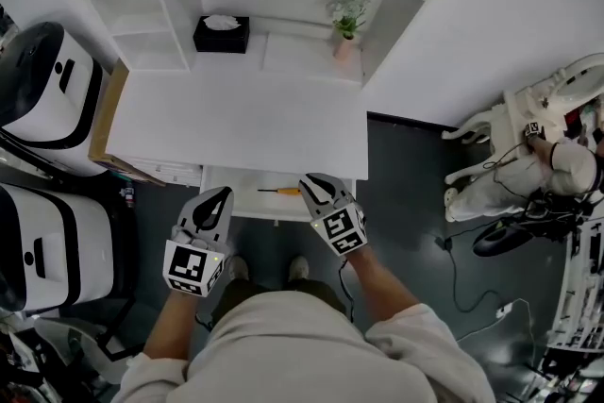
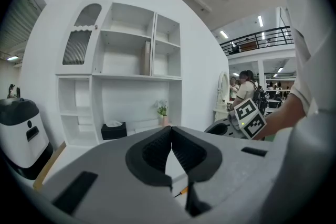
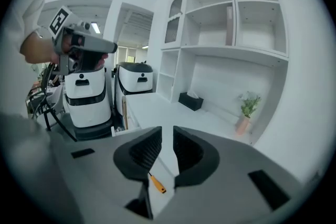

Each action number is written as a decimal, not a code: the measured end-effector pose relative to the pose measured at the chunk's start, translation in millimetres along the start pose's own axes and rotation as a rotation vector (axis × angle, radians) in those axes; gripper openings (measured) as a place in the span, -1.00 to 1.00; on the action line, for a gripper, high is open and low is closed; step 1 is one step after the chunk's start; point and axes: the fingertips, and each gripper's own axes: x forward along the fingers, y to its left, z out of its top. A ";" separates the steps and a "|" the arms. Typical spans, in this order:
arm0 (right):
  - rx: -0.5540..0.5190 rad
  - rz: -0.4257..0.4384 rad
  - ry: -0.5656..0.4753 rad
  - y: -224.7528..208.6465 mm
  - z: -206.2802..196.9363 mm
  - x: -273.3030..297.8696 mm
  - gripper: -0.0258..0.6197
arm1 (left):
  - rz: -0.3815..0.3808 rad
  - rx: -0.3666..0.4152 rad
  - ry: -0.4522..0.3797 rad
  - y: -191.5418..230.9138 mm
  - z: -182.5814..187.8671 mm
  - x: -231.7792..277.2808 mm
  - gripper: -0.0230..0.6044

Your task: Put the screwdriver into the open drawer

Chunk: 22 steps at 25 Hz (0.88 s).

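The screwdriver (image 1: 280, 191) lay in the open drawer (image 1: 253, 205) below the surface's (image 1: 236, 123) near edge, apart from both tools. Your right tool (image 1: 316, 184) hung above it with its jaws narrowly apart and empty. Your left tool (image 1: 221, 195) had its jaws together on nothing. The tools covered much of the drawer. In the left gripper view only the orange handle showed.
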 end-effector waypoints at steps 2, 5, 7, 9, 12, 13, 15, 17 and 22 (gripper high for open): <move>0.035 -0.018 -0.038 -3.1 9.3 -12.5 -0.71 | -0.009 0.005 -0.005 -3.6 3.1 3.2 -0.91; 0.093 -0.049 -0.098 -7.8 22.2 -30.8 -0.74 | -0.023 0.013 -0.013 -8.9 7.3 6.3 -0.91; 0.127 -0.072 -0.141 -10.8 31.2 -44.3 -0.78 | -0.029 0.017 -0.018 -12.0 10.1 7.1 -0.91; 0.155 -0.090 -0.182 -12.1 39.2 -57.1 -0.81 | -0.033 0.020 -0.023 -13.9 12.3 7.8 -0.91; 0.175 -0.120 -0.245 -13.5 50.8 -75.6 -0.89 | -0.037 0.024 -0.029 -15.4 15.1 8.2 -0.91; 0.181 -0.129 -0.264 -14.1 54.1 -81.8 -0.91 | -0.038 0.026 -0.030 -16.2 16.1 7.9 -0.91; 0.199 -0.143 -0.295 -15.7 59.6 -93.3 -0.91 | -0.041 0.030 -0.034 -18.1 18.5 7.2 -0.91; 0.217 -0.157 -0.320 -17.1 63.1 -103.3 -0.91 | -0.043 0.033 -0.037 -19.5 19.2 6.3 -0.91; 0.246 -0.186 -0.363 -19.3 68.8 -121.1 -0.91 | -0.044 0.034 -0.038 -21.0 18.9 5.7 -0.91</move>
